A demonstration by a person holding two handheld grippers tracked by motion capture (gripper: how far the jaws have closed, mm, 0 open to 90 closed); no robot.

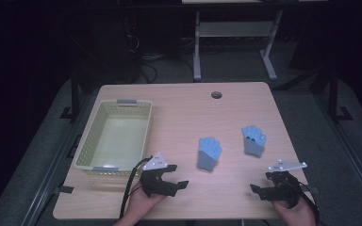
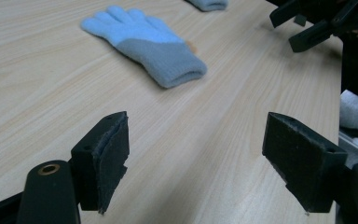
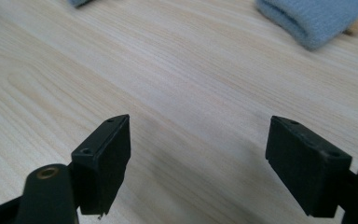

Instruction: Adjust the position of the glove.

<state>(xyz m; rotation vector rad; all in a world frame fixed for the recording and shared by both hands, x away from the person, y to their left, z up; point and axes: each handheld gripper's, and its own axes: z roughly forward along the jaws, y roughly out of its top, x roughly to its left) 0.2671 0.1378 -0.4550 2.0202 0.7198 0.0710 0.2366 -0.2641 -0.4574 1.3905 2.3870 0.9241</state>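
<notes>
Two blue gloves lie flat on the wooden table (image 1: 179, 117). The left glove (image 1: 209, 153) is near the middle of the table, a bit toward the near edge. The right glove (image 1: 253, 140) is just beside it, closer to the right edge. They do not touch. A pale yellow basket (image 1: 90, 155) sits by the left edge, and nothing is inside it.

The left gripper (image 1: 169, 181) is held near the near edge, between the basket and the left glove. Its jaws are spread wide and hold nothing. The right gripper (image 1: 263, 189) is at the near right corner, and its jaws are spread wide too, with nothing in them. Both are well apart from the gloves.

The job looks like picking up the gloves and dropping them in the basket. It has not begun.

Here is what could go wrong. The gloves are soft and thin and lie flat, so the jaws may close on air above one, or pinch only a finger so the glove slips out. A jaw pushed down too hard could scrape the wood. A glove swung across could also catch the basket rim and hang over it.
</notes>
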